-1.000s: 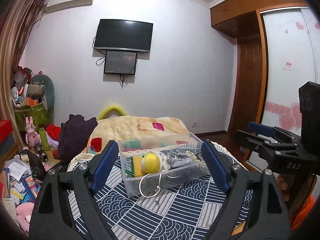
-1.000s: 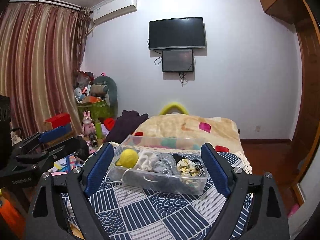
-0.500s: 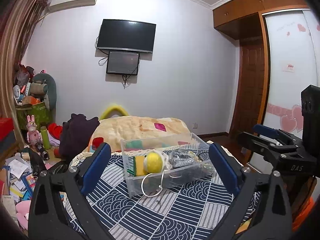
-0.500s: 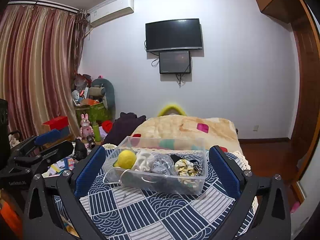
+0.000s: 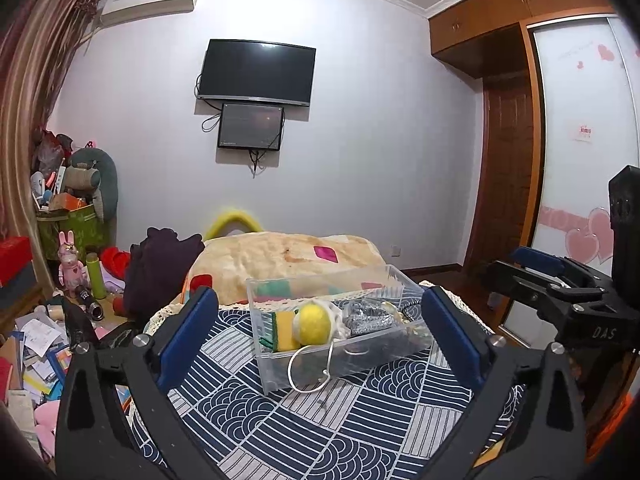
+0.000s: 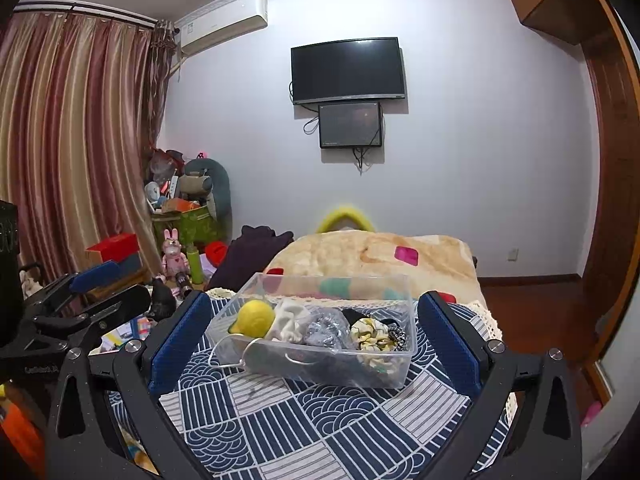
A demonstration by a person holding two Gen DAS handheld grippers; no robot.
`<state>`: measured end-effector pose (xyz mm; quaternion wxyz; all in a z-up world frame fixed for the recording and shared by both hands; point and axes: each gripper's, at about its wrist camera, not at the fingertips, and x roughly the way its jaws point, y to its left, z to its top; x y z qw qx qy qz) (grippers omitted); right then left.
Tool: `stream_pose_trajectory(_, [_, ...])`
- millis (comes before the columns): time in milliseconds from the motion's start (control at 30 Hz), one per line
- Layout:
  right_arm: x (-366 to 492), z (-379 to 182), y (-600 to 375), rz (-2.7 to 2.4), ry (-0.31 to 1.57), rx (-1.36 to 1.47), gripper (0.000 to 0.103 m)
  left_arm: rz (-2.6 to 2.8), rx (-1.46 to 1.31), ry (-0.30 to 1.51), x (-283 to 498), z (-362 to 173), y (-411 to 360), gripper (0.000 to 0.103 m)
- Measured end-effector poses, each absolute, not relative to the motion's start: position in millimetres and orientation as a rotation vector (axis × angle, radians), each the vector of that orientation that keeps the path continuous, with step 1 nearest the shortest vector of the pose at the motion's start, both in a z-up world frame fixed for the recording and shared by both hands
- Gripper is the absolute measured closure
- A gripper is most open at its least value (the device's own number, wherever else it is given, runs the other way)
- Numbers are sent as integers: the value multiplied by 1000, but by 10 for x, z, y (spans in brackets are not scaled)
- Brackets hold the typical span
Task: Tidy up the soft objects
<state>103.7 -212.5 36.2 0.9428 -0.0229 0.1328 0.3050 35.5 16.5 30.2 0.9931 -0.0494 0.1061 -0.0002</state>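
Observation:
A clear plastic bin [image 5: 280,372] [image 6: 312,372] stands on the blue-and-white patterned cloth [image 5: 320,420] [image 6: 304,420]. It holds a yellow ball [image 5: 314,325] [image 6: 256,318], a yellow-green sponge [image 5: 282,332], a white cloth [image 6: 290,320], a silver scrunchie [image 5: 368,320] [image 6: 324,330] and a patterned scrunchie [image 6: 374,336]. A white cord [image 5: 310,376] hangs over its near wall. My left gripper [image 5: 320,340] and right gripper [image 6: 312,340] are both open and empty, held back from the bin. Each shows in the other's view: the right gripper [image 5: 560,280], the left gripper [image 6: 80,300].
Behind the bin lies a beige blanket [image 5: 280,256] on the bed, with a dark garment [image 5: 160,264] at its left. Clutter covers the floor at left [image 5: 36,344]. A wardrobe [image 5: 576,160] stands at right, curtains [image 6: 60,140] at left.
Both grippers have opened wider and drawn back a little from the bin. The bin and its contents have not moved.

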Motion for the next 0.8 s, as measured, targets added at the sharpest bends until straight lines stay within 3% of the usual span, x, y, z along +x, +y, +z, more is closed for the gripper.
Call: stream_pose_trajectory(800, [999,385,-2127,626,264,-47,0,-6,-83,205,342,300,137,0])
